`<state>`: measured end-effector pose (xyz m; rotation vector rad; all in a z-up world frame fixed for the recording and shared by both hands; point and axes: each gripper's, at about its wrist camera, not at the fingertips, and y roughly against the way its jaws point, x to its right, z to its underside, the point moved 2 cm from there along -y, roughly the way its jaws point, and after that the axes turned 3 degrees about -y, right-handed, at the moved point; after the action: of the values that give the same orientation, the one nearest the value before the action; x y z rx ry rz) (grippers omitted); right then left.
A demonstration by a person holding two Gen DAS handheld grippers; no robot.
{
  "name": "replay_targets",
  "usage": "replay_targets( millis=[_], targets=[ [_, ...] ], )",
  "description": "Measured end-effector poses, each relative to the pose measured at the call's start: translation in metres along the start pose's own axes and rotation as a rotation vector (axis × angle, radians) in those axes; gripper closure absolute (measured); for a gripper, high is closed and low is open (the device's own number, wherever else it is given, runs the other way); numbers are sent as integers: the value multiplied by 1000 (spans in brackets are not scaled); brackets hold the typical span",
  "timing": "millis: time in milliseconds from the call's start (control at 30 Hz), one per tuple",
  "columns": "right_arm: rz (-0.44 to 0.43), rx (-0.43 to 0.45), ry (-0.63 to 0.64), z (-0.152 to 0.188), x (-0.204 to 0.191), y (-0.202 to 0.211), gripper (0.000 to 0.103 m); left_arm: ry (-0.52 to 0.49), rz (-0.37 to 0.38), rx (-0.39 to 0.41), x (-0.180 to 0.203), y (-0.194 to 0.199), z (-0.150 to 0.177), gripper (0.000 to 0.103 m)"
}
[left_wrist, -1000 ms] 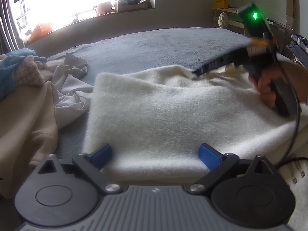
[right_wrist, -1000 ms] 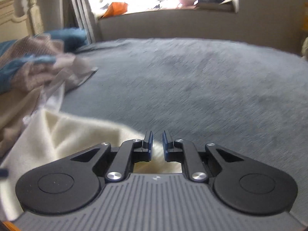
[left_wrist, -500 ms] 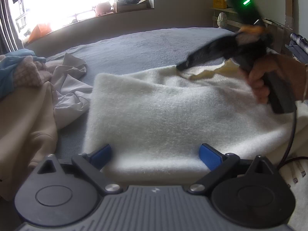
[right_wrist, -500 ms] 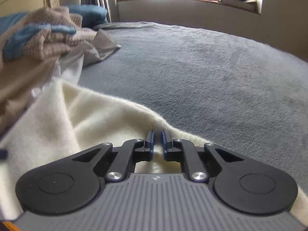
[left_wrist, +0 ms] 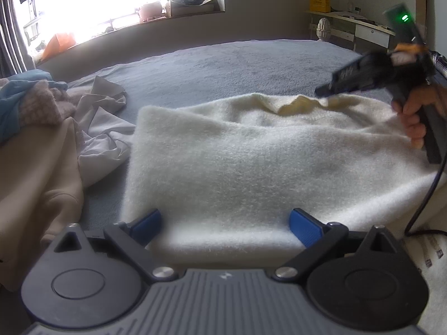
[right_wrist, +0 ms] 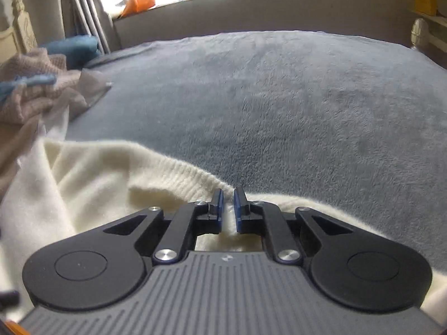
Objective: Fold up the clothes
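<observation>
The far half of the grey-blue plush bed cover (right_wrist: pixel 293 106) lies bare and flat, giving open passage from the window-side wall across to the right. The near ground is taken by the fluffy cream knitted sweater (left_wrist: pixel 251 167), spread wide with a raised ribbed edge along its far side. On the left, a heap of crumpled clothes (left_wrist: pixel 56 128), beige, pale grey, pink knit and blue, closes that side and lies just beside the sweater, with only a narrow strip of cover between. At far right a cream desk (left_wrist: pixel 368 32) stands beyond the bed.
</observation>
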<state>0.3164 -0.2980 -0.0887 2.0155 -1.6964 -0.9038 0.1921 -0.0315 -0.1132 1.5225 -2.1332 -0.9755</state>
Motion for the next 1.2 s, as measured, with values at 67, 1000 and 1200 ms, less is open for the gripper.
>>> replay_targets(
  millis=[67,1000,1200],
  targets=[
    [10,72,-44,-4,4,17,96,3,-3,-2,0,0,0,4],
    [-411,17,-658,104,44,282,93,94,-12,17,-5,51,-7,3],
    [-435,36,-703,136,51,305,93,76,9,3,-8,101,9,3]
  ],
)
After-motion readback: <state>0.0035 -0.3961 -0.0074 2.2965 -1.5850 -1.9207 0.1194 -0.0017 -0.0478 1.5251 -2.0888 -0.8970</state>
